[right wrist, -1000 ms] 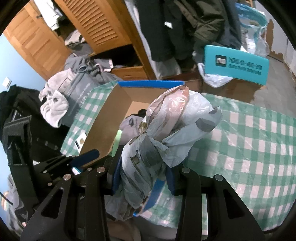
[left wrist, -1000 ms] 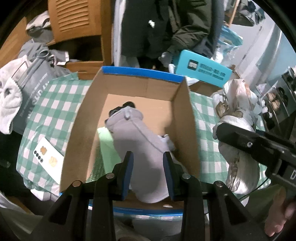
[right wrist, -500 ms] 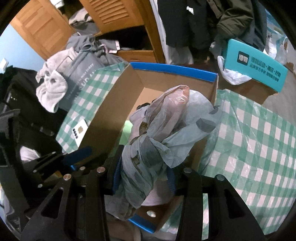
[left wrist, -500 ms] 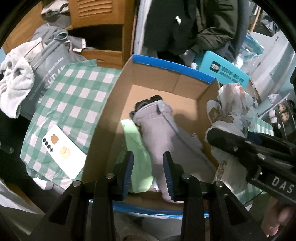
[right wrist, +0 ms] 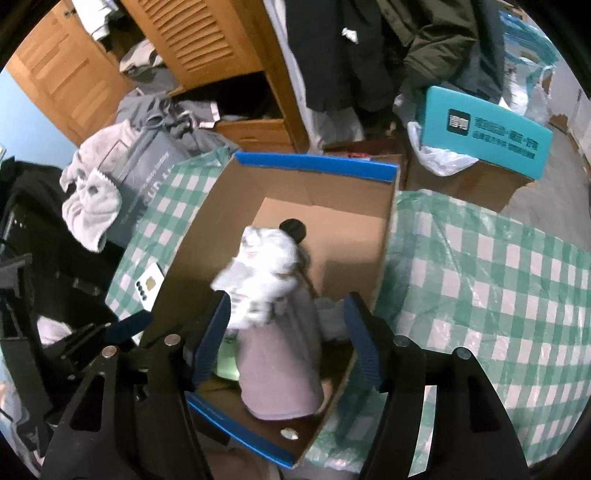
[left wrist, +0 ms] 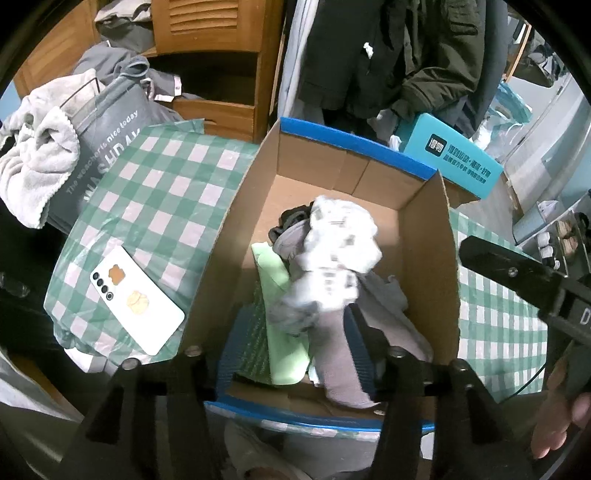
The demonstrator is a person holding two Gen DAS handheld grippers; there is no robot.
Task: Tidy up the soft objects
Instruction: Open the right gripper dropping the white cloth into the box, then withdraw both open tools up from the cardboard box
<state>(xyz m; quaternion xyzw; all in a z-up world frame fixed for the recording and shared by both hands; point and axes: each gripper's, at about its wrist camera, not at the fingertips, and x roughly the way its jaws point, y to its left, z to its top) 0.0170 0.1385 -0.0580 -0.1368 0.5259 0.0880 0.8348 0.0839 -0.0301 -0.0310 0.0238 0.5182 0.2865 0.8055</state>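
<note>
A cardboard box (left wrist: 428, 236) with a blue rim stands on the checked cloth. Inside lie a grey cloth (left wrist: 340, 354), a pale green cloth (left wrist: 280, 317) and a dark item (left wrist: 291, 218). A white plastic-wrapped bundle (left wrist: 336, 254) shows blurred above them, free of both grippers. My left gripper (left wrist: 298, 347) hangs over the box's near end, jaws opening; the grey cloth lies between the pads but they do not press it. My right gripper (right wrist: 286, 339) is over the same box, jaws opening, with the bundle (right wrist: 258, 273) just beyond its fingertips and the grey cloth (right wrist: 280, 369) below.
A white phone (left wrist: 136, 299) lies on the green checked tablecloth (left wrist: 159, 184) left of the box. A teal carton (left wrist: 454, 158) sits behind the box. A grey laundry bag with a towel (left wrist: 37, 162), a wooden cabinet (left wrist: 207, 33) and hanging dark coats (left wrist: 388, 55) crowd the back.
Both grippers have opened. The bundle has left the right gripper and is dropping into the box. The left gripper has let go of the grey cloth, which now lies in the box.
</note>
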